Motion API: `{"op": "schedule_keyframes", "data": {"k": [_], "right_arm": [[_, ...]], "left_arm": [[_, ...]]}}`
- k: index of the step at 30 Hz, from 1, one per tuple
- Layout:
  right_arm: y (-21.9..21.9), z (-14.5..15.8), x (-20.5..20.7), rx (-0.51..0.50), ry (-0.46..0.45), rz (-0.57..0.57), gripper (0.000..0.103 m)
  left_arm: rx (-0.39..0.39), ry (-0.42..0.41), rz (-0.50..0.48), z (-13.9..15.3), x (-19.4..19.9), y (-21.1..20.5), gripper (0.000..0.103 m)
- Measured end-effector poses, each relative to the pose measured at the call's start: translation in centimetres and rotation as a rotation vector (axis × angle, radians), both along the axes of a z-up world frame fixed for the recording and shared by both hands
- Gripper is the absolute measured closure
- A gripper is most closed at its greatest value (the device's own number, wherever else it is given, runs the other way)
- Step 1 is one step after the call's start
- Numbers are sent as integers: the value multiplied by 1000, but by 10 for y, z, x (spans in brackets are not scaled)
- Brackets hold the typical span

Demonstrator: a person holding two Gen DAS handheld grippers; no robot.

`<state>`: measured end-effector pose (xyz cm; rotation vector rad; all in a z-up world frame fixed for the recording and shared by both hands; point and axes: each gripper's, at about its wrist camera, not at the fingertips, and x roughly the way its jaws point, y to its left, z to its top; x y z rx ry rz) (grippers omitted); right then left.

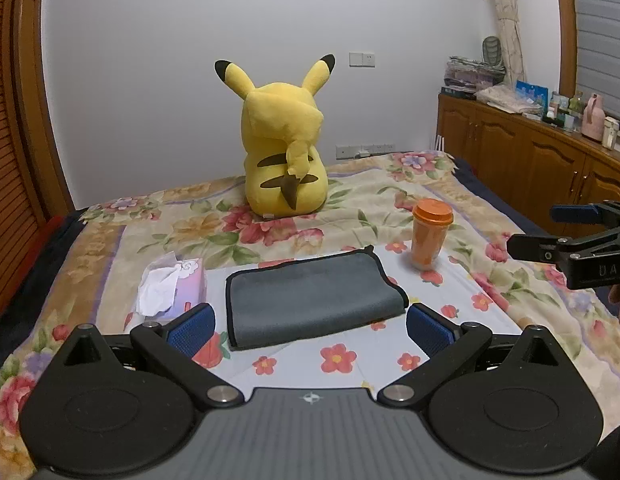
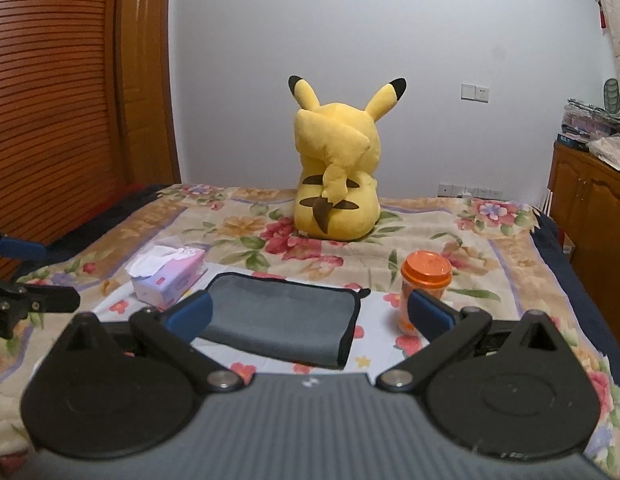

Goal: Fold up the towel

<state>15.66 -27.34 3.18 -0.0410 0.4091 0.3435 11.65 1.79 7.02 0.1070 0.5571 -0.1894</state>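
Note:
A grey towel (image 1: 314, 300) with black trim lies folded flat on the floral bedspread (image 1: 270, 236). It also shows in the right wrist view (image 2: 282, 320). My left gripper (image 1: 308, 330) is open and empty, hovering just short of the towel's near edge. My right gripper (image 2: 308, 316) is open and empty, above the towel's near edge. The right gripper also shows at the right edge of the left wrist view (image 1: 566, 232), and the left gripper at the left edge of the right wrist view (image 2: 26, 276).
A tissue box (image 1: 170, 286) sits left of the towel. An orange lidded cup (image 1: 430, 236) stands to its right. A yellow plush toy (image 1: 284, 148) sits at the back of the bed. A wooden cabinet (image 1: 530, 160) runs along the right wall.

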Motion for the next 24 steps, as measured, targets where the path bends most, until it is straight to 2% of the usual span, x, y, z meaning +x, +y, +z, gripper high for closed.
{"op": "schedule_keyframes", "data": {"k": [7,24], "right_arm": [[4,-6,-19,-5,3,3,0],[11,-32,-52,16,36,4,0]], "left_arm": [[8,7,14,-10,-18,-1,0],[-38,44,47,-48,-50,4,0]]}}
